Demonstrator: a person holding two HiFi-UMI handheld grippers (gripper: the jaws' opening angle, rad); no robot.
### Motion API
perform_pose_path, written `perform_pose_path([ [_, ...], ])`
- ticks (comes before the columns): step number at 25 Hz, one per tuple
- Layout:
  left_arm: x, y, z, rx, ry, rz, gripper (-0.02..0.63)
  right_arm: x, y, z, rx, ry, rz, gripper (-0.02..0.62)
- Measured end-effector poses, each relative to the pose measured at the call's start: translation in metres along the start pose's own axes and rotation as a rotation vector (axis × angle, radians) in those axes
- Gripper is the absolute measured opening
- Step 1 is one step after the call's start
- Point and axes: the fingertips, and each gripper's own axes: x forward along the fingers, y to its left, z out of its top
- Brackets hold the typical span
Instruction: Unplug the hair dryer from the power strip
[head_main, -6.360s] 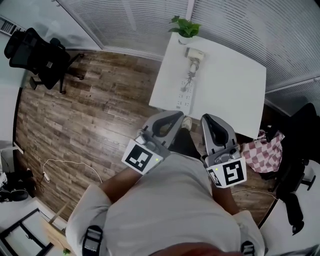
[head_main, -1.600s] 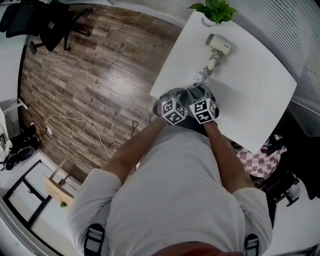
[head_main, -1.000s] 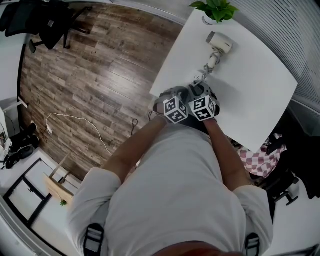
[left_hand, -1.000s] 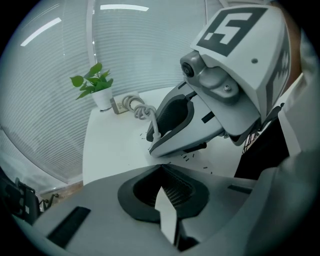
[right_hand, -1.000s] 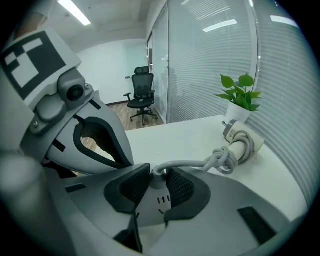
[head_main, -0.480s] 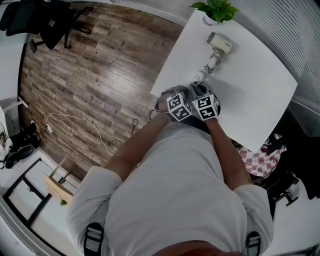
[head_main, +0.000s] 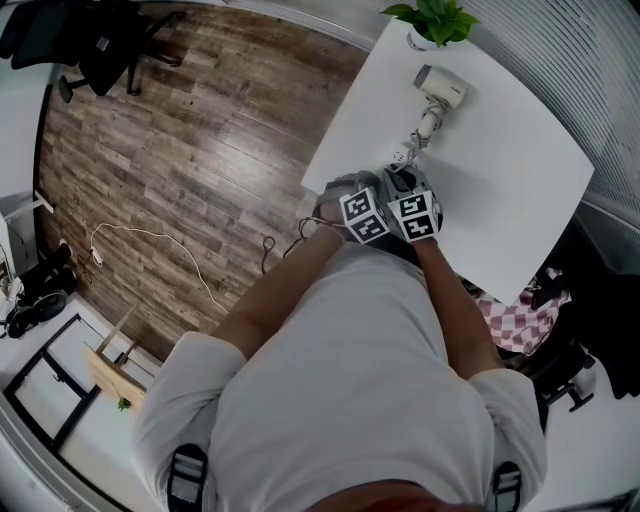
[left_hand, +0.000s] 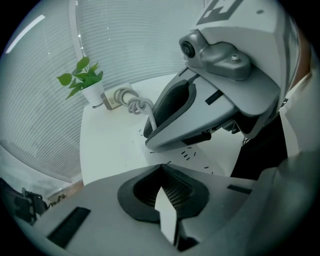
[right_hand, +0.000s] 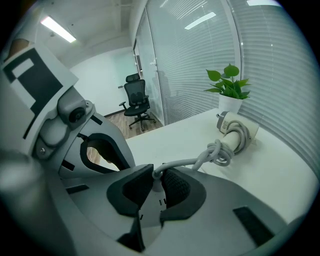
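**Table.** White rectangular table (head_main: 500, 170), filling the 1 to 3 o'clock part of the head view. It carries everything below.

**Power strip.** Long white plastic power strip (left_hand: 197, 159). It lies on the table under both grippers, with its long axis running from about 7 to 1 o'clock towards the dryer.

**Hair dryer.** Cream barrel-bodied hair dryer (head_main: 441, 88), lying at 1 o'clock, well apart from the grippers.

**Left gripper.** Left gripper (left_hand: 160, 167), just beside the right one, at its 9 o'clock. Its tips meet with nothing seen pinched, and it points steeply down at the strip. No view shows whether it bears on the strip.

**Right gripper.** Right gripper (right_hand: 158, 171). Its jaws have just been closing, and the pads now pinch the plug from both sides.

**Cord.** Grey-white coiled cord (right_hand: 192, 161), leaving the jaws towards 2 o'clock in the right gripper view and looping round the dryer's handle.

**Plug.** Small white plug (right_hand: 156, 183), still seated upright in the strip and squarely between the right jaws.

**Governing relation.** The plug's pins appear to run at right angles to the strip's face. The pull should probably go straight up and away from the strip, with the left gripper close enough to steady it.
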Motion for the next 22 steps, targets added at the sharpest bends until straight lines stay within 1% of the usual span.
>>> perform_pose_path([
  [14, 0.002, -0.004, 0.004, 0.028, -0.009, 0.012, 0.028, -0.009, -0.003, -0.006, 0.025, -0.009, -0.002, 0.074],
  [16, 0.004, -0.004, 0.003, 0.036, -0.003, 0.014, 0.028, -0.010, -0.003, -0.003, 0.035, -0.024, 0.000, 0.074],
  [17, 0.004, -0.004, 0.002, 0.041, 0.001, 0.014, 0.028, -0.014, -0.003, 0.004, 0.038, -0.052, 0.001, 0.074],
  [19, 0.005, -0.006, 0.003, 0.050, 0.007, 0.009, 0.028, -0.027, -0.002, 0.034, 0.015, -0.123, -0.003, 0.072],
  [21, 0.002, -0.006, 0.003, 0.041, 0.006, -0.001, 0.028, -0.031, 0.002, 0.058, -0.039, -0.134, -0.003, 0.072],
  [22, 0.001, -0.006, 0.003, 0.030, 0.005, -0.008, 0.029, -0.030, 0.004, 0.059, -0.046, -0.123, 0.005, 0.074],
])
